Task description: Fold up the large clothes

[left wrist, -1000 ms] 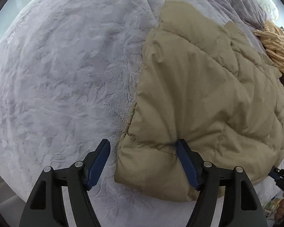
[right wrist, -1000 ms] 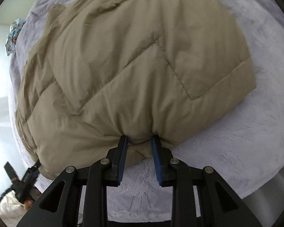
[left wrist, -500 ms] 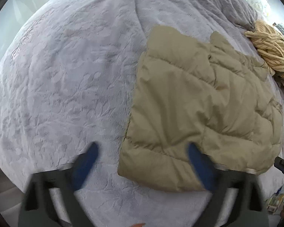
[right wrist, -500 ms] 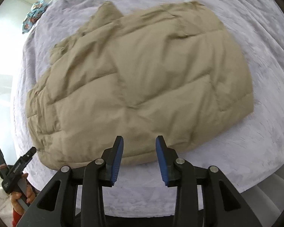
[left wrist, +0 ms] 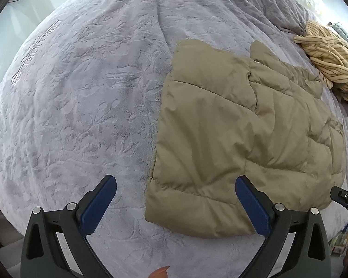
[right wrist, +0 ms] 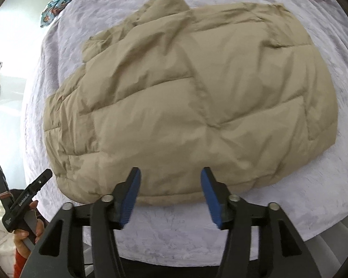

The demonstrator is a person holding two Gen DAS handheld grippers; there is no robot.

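**Fold laid, both grippers let go**

The tan puffer jacket (left wrist: 243, 125) lies folded on the bed (left wrist: 81, 92). Left gripper (left wrist: 174, 199) hangs wide open, empty; right gripper (right wrist: 170, 194), jaws just been opening, holds nothing. Next likely: regrasp an edge

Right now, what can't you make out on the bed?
- Tan quilted puffer jacket: underside and folded-under layers hidden by its own top layer, both views.
- Striped beige knit garment: cut off by the left wrist view's right edge.
- Small patterned blue cloth: too small and distant, right wrist view.
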